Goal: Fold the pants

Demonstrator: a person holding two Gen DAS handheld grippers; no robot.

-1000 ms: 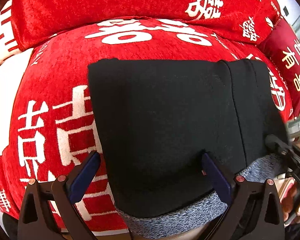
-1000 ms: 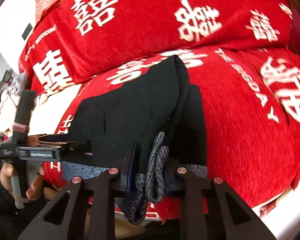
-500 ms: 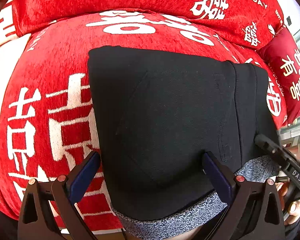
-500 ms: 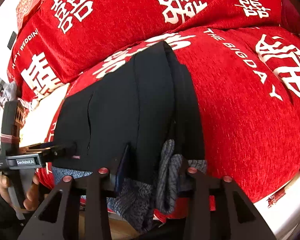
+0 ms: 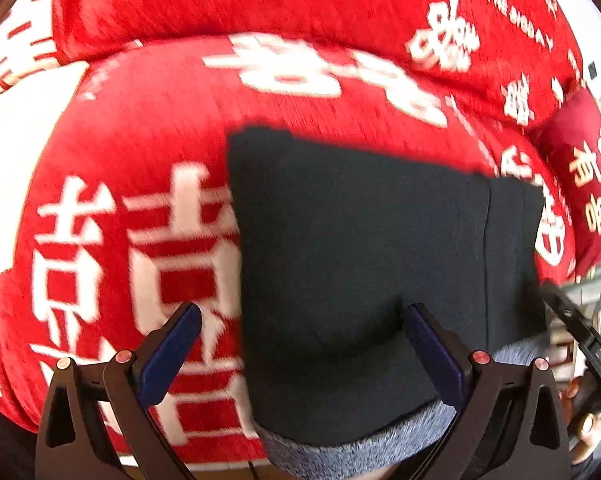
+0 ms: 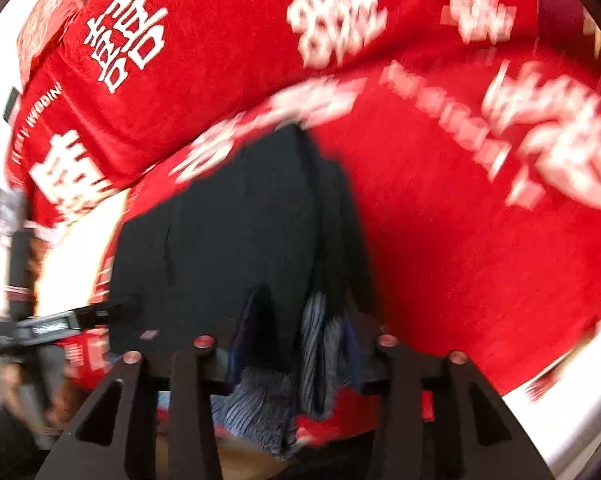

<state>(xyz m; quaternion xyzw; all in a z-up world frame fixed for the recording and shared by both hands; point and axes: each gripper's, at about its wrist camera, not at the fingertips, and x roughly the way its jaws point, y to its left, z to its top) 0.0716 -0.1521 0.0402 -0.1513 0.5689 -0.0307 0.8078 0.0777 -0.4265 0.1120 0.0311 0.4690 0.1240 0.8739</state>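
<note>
The black pants [image 5: 364, 256] lie folded on the red sofa seat, grey waistband [image 5: 352, 448] toward me. My left gripper [image 5: 300, 312] is open wide over their left edge, one finger [image 5: 432, 344] resting on the black cloth and the other over the red cover. In the right wrist view the pants [image 6: 240, 232] run away from my right gripper [image 6: 300, 324]. Its jaws are opening, with a bunched fold of waistband [image 6: 316, 340] loose between them. Each gripper shows at the other view's edge: the right gripper [image 5: 580, 340] and the left gripper [image 6: 80, 316].
The sofa cover [image 5: 100, 168] is red with white characters, and a back cushion [image 5: 300, 0] rises behind the pants. A dark red pillow [image 5: 584, 168] sits at the far right. The seat's front edge [image 6: 560, 392] drops off close to my grippers.
The right jaws have spread apart and no longer pinch the waistband fold. The left gripper slid left, so the pants sit further right in its view. Both views are now blurred.
</note>
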